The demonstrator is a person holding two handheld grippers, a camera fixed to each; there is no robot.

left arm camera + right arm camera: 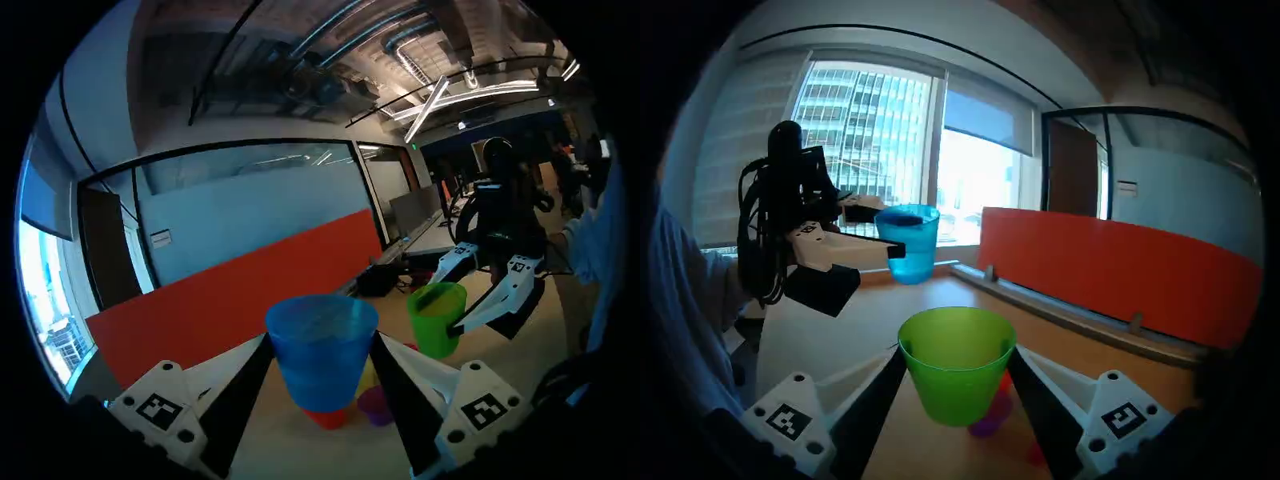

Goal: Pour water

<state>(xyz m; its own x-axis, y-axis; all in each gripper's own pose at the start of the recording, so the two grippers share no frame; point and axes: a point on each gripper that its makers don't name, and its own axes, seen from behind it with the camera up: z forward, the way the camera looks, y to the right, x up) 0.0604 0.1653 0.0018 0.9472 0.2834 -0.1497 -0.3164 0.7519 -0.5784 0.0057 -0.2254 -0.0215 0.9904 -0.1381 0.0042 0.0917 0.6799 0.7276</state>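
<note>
Two cups held up over the wooden table (pixel 1024 320).
Left gripper (pixel 322 342) clenched on blue cup (pixel 322 364); right gripper (pixel 957 356) grasps green cup (pixel 956 380). Square coded tags (pixel 157 410) mark the fingers; wall notice (pixel 161 238) too small to read.

Window (pixel 976 188) glare; edges perhaps soft

**Left gripper view:** left cup (pixel 322 360) held between the jaws of the left gripper (pixel 322 340); right gripper (pixel 448 308) farther off to the right, its jaws on either side of the right cup (pixel 436 320); small cups (pixel 374 405) on the table (pixel 312 452), below and between the two raised cups; partition (pixel 240 296) behind the table; window (pixel 40 296) at far left.

**Right gripper view:** left cup above and to the left of the right cup, well apart; partition to the right.
</note>
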